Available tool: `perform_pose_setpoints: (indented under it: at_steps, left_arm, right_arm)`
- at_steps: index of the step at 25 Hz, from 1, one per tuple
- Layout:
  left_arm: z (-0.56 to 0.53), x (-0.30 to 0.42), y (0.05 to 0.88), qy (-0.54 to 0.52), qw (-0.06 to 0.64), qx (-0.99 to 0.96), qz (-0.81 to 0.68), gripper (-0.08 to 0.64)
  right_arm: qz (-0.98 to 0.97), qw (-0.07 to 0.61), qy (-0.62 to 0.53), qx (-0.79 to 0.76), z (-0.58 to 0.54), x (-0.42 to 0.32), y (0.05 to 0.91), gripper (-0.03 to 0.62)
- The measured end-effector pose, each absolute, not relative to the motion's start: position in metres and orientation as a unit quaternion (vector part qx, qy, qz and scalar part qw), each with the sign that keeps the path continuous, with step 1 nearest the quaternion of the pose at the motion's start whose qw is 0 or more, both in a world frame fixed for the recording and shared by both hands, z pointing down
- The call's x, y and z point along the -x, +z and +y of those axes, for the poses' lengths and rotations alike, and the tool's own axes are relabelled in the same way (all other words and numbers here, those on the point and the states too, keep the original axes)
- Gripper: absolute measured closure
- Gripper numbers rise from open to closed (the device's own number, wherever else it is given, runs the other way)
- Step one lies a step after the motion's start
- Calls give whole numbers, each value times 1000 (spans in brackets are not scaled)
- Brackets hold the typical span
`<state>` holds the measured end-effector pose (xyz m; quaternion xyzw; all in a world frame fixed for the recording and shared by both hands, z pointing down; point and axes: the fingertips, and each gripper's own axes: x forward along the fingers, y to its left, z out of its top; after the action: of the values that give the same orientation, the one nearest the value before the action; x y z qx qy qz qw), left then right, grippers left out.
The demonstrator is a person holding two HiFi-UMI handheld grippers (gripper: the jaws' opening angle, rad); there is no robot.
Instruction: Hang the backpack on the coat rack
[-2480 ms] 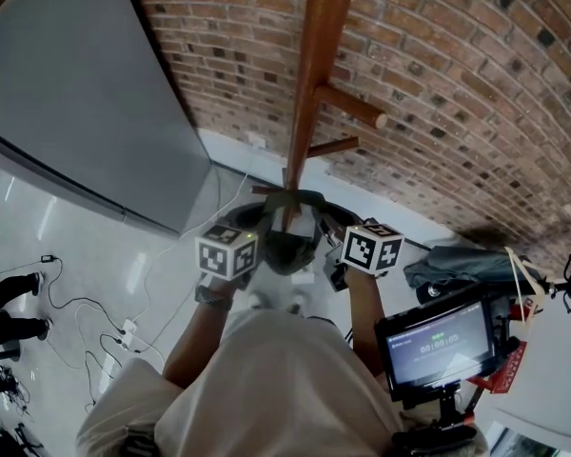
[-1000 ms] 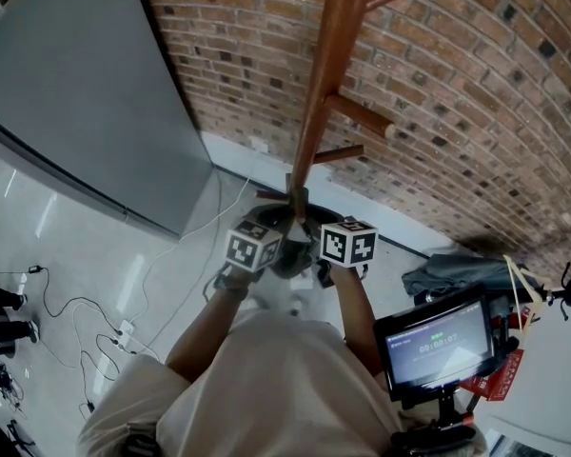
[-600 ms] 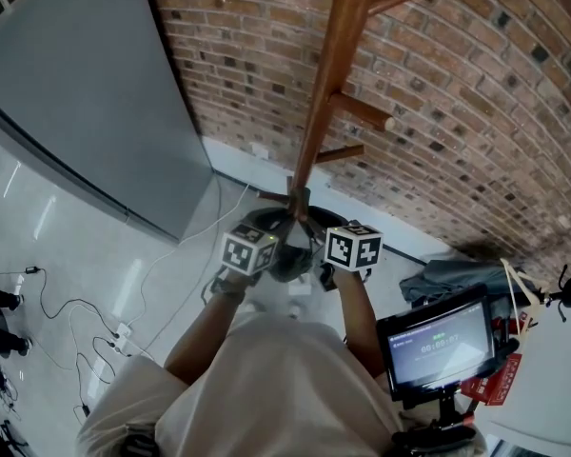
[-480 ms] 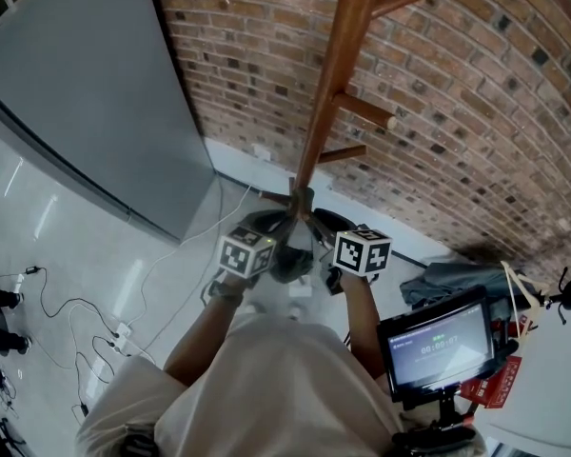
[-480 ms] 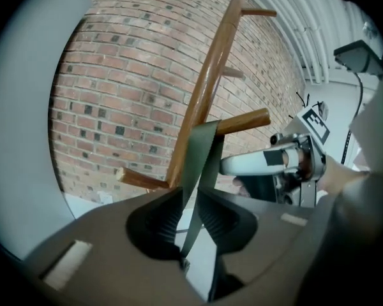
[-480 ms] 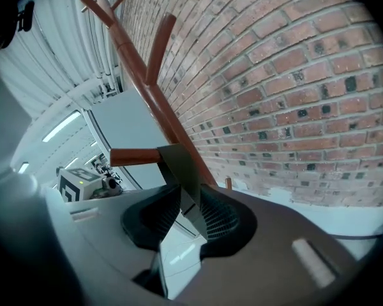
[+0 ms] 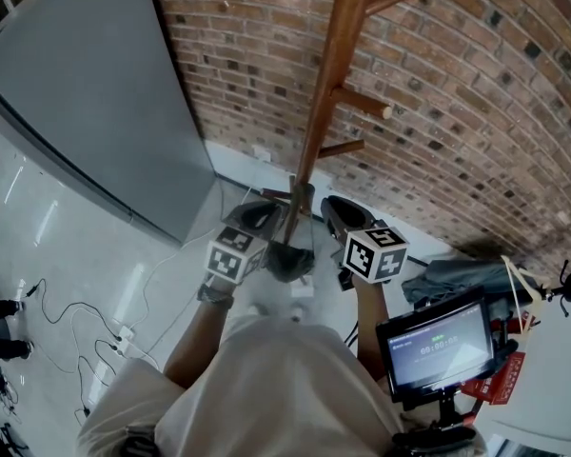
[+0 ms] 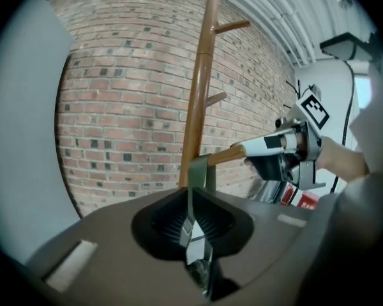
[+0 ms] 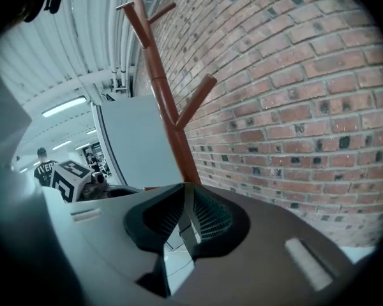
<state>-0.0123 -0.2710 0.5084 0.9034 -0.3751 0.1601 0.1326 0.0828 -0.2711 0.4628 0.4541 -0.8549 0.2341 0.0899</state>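
Backpack point(image 7: 287, 260) hung at a low peg point(image 8: 225, 156) of the coat rack point(image 7: 328, 74), 2 grippers beside it.
Rough red brick wall point(image 7: 476, 112) behind; smooth round wooden pole with angled pegs. Dark olive backpack, soft, sagging under the peg. Flat olive webbing strap point(image 8: 196, 177) looped over the peg, left gripper point(image 8: 193, 225) clamped on it. Right gripper point(image 9: 186, 215) pressed closed, nothing in it.
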Motion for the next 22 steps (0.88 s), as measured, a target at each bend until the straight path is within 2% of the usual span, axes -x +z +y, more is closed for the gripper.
perform_pose_setpoints:
  at_steps: [5,9,16,22]
  left_arm:
    - [-271,18,466,169,46,-900,-400,557]
    - [-270,24,431,156,-3,-897,-414,560]
    - [-264,30,371,108,-54,-896,-428,560]
    - [-259,35,334,84,-90,-891,-437,560]
  right_arm:
    - [-860,90,184,-467,-271,-81,436,583]
    - [-865,76,154,-473,-269,-78,409,589]
    - [-873,42,88,-478,-264,-76,348,591]
    - [-880,39,54,-470,-255,-71,316,592]
